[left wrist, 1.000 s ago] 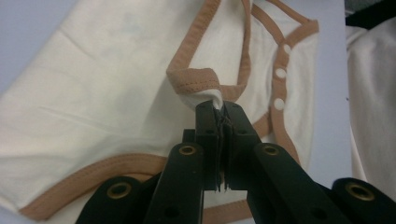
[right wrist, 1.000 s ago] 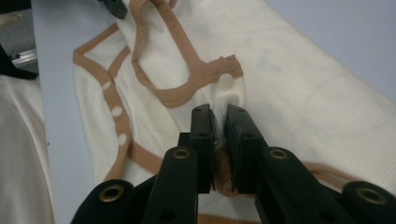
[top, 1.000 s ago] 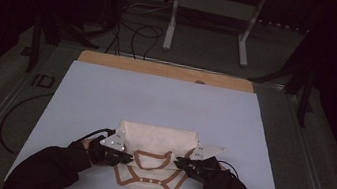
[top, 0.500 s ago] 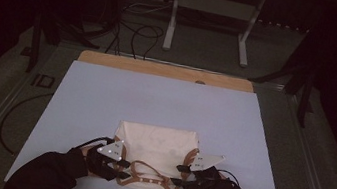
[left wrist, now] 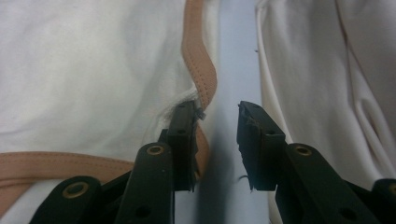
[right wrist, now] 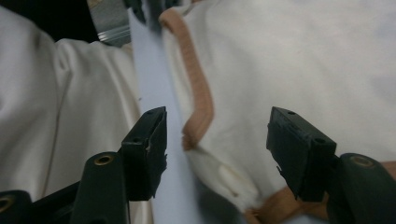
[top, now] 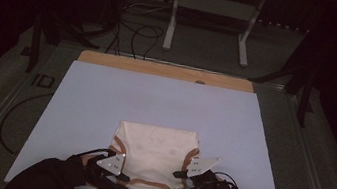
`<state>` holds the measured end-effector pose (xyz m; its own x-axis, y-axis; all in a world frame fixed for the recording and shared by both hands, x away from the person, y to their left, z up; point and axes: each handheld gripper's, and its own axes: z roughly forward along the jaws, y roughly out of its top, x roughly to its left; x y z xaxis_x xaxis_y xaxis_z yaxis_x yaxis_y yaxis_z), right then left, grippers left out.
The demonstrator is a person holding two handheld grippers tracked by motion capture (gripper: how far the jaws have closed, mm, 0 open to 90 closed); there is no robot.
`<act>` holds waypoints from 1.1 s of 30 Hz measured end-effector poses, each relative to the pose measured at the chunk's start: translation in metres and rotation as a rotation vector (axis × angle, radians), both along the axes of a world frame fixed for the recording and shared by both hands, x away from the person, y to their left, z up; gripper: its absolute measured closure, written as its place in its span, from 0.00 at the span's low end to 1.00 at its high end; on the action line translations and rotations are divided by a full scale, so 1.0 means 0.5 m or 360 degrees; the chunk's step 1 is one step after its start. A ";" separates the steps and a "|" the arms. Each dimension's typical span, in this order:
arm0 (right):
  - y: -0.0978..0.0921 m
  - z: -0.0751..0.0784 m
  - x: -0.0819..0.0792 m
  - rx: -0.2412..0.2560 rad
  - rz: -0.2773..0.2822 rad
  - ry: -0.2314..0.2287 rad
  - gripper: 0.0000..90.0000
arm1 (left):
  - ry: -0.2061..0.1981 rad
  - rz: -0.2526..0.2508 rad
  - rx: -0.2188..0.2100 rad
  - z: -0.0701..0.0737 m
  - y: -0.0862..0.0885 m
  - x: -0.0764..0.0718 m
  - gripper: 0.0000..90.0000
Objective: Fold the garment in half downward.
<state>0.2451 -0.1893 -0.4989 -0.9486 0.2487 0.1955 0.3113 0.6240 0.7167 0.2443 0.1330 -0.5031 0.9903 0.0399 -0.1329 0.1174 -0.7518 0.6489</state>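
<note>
the cream garment (top: 155,155) lies flat at the counter's (top: 105,100) near edge. both the left tongs (top: 119,182) and right tongs (top: 177,184) gape empty at its tan-trimmed (left wrist: 198,70) lower corners, placed to pinch them.

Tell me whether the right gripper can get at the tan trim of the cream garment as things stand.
Probably yes. The right gripper stands open, and the tan trim curls between its jaws at the edge of the cream garment, nothing lying over it.
</note>
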 end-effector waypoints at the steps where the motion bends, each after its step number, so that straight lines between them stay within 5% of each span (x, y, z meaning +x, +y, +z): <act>1: 0.001 -0.002 -0.001 0.0000 0.0015 0.0031 0.43 | -0.0025 0.0012 -0.0025 0.002 0.001 -0.001 0.74; 3: 0.002 -0.003 -0.003 -0.0004 0.0049 0.0036 0.45 | -0.0030 0.0026 -0.0077 0.008 0.005 0.001 0.69; 7: 0.001 0.001 -0.003 0.0000 0.0103 -0.0005 0.72 | -0.0076 0.0096 -0.0175 0.019 0.009 0.004 0.59; 9: -0.001 0.006 -0.003 0.0005 0.0050 -0.0025 0.76 | -0.0105 0.0149 -0.0156 0.020 0.009 0.008 0.59; 15: 0.006 -0.012 -0.005 -0.0073 0.0078 -0.0061 0.64 | -0.0097 0.0125 -0.0101 0.003 0.001 0.005 0.55; 17: 0.009 -0.018 -0.006 -0.0106 0.0112 -0.0015 0.59 | -0.0097 0.0092 -0.0084 0.000 -0.002 0.002 0.55; 19: 0.012 -0.025 -0.009 -0.0143 0.0143 -0.0041 0.61 | -0.0098 0.0059 -0.0058 -0.004 -0.005 -0.002 0.55; 22: 0.010 -0.023 -0.009 -0.0183 0.0131 -0.0103 0.79 | -0.0086 0.0020 -0.0031 -0.011 -0.009 -0.005 0.60; 25: 0.009 -0.013 -0.012 -0.0182 0.0113 -0.0148 0.96 | -0.0099 0.0039 0.0001 -0.013 -0.012 -0.002 0.79; 27: 0.007 -0.007 -0.011 -0.0156 0.0104 -0.0146 0.98 | -0.0057 0.0092 -0.0012 -0.010 -0.011 0.006 0.97; 33: 0.007 0.004 -0.016 -0.0117 0.0130 -0.0160 0.99 | -0.0056 0.0070 -0.0010 0.003 -0.009 0.001 1.00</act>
<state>0.2370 -0.1858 -0.4967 -0.9802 0.1799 0.0823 0.1860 0.6965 0.6931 0.2447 0.1286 -0.5015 0.9917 0.0825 -0.0982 0.1269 -0.7422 0.6580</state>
